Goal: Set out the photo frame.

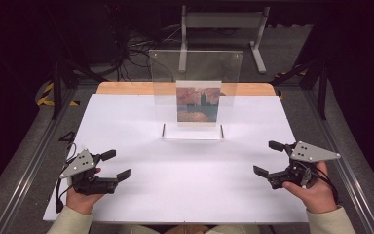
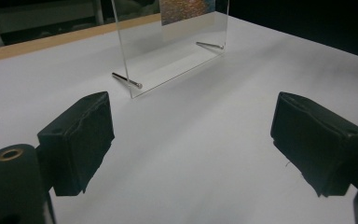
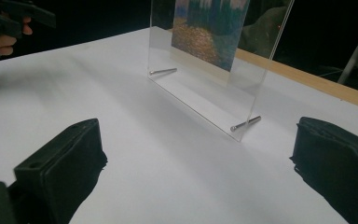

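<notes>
High view: I've got both grippers low over the white bench [image 1: 141, 204], near edge, well apart. Left gripper [image 1: 116, 165] jaws wide, nothing between them; right gripper [image 1: 268, 157] the same, wide and empty. The clear acrylic frame [image 1: 195, 92] stands upright ahead of both, roughly midway between them, with a painted print [image 1: 198, 104] inside and two metal pins at the foot. I judge the step is reaching in to take the frame, one gripper per side edge.

Left gripper view: frame [image 2: 172, 42] ahead and a bit right of my jaws, well apart yet. Near pin [image 2: 127, 80] sticks out toward me at the bottom corner. Come in above that pin, square to the vertical edge, so I don't knock it.

Right gripper view: frame [image 3: 209, 65] ahead, slightly left, its near corner pin [image 3: 245, 123] closest to me. Left hand [image 3: 2, 39] shows far off. The clear edge is hard to make out here, probably thin, so close slowly and evenly on both sides, else the frame tips or slides on the bench.
</notes>
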Demonstrator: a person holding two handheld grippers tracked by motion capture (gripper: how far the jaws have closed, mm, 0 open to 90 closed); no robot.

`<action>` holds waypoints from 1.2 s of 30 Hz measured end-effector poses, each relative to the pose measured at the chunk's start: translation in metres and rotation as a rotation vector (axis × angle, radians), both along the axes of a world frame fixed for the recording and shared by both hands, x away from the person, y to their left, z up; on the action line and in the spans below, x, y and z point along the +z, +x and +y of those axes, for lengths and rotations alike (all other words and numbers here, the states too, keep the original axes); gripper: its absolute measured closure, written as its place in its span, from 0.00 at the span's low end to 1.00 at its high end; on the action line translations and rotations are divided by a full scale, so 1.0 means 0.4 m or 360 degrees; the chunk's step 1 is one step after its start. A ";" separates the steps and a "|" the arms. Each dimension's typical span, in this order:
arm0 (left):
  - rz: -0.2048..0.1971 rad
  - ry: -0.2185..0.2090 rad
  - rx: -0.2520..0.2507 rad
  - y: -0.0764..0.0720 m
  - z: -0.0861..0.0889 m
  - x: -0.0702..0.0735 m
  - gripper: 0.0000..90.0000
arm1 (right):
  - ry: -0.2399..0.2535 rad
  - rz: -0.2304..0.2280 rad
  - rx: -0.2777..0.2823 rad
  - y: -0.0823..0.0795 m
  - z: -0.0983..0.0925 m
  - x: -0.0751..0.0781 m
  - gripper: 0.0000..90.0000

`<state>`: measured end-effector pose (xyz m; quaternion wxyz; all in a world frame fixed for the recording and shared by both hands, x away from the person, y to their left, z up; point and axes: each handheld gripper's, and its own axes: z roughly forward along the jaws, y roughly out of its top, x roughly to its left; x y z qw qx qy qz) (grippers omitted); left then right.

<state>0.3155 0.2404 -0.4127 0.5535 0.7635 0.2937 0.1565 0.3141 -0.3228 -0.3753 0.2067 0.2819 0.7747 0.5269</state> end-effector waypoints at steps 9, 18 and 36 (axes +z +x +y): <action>-0.0019 -0.0018 -0.0001 -0.008 0.008 -0.015 0.14 | 0.0007 0.0048 -0.0024 -0.006 -0.005 -0.067 0.04; 0.0018 -0.0075 -0.0002 0.003 0.013 -0.044 0.14 | 0.0005 0.0108 -0.0041 -0.013 -0.007 -0.134 0.03; 0.0064 0.0013 0.0038 0.022 -0.012 -0.082 0.14 | -0.0136 0.0264 -0.0169 -0.010 0.013 -0.200 0.04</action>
